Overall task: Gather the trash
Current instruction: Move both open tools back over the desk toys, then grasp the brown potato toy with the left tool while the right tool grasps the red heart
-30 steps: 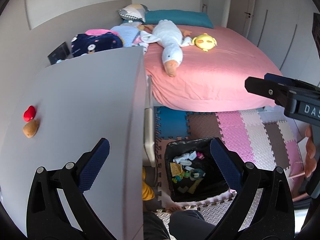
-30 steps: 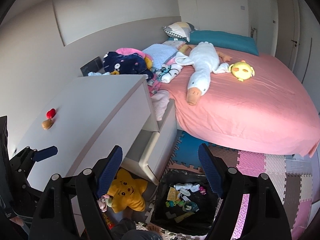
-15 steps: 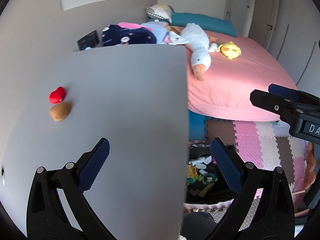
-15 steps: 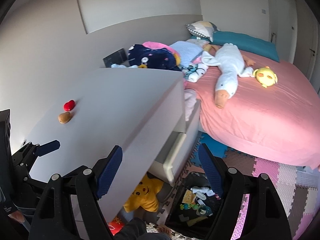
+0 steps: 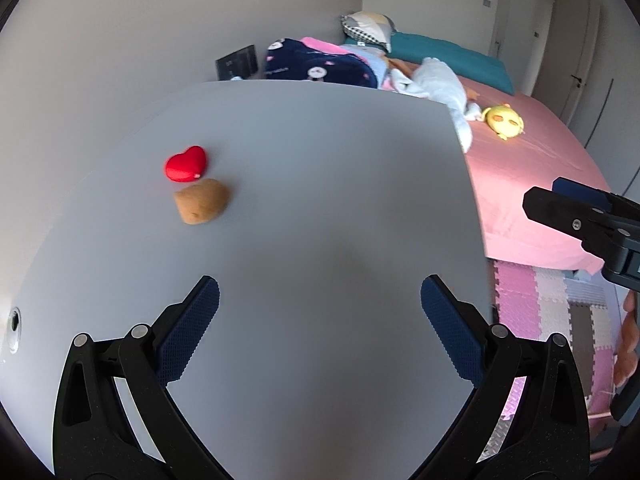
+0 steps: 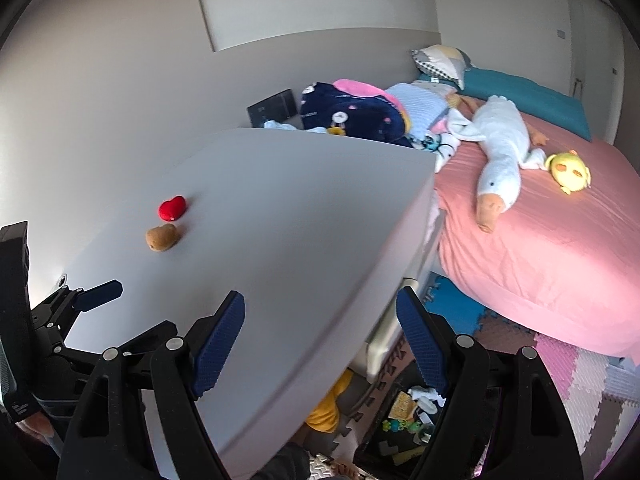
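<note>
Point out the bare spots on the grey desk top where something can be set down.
The grey desk top is bare from the red heart and brown lump across to its bed-side edge, and in front of the left gripper. The only crowded patch is the left side, where those two lie close together.

on grey desk (image 5: 320, 200): 1 red heart (image 5: 186, 163) | 1 brown lump (image 5: 201, 201) | beside desk, on bed (image 6: 560, 232): 1 goose plush (image 6: 498, 160) | 1 yellow plush (image 6: 570, 171)
</note>
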`<action>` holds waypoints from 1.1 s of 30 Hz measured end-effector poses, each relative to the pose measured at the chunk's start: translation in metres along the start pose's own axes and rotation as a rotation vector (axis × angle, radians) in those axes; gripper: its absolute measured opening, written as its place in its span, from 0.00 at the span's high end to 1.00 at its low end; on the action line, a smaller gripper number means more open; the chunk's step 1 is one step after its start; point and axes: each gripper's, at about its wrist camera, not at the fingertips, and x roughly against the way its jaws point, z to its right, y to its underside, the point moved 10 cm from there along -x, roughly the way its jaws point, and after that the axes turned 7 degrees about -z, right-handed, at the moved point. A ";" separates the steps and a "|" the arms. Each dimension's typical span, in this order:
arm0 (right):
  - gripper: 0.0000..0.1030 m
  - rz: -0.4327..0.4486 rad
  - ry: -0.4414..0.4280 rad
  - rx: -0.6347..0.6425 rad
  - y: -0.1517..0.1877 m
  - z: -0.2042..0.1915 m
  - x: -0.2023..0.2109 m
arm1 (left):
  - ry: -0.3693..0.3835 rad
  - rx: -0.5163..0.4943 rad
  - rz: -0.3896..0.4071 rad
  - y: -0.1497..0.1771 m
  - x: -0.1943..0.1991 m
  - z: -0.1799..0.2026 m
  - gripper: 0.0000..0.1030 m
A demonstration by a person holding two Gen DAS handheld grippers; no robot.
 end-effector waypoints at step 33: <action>0.24 -0.077 -0.077 0.115 -0.066 -0.084 -0.099 | -0.053 0.106 -0.036 -0.041 -0.061 -0.104 0.29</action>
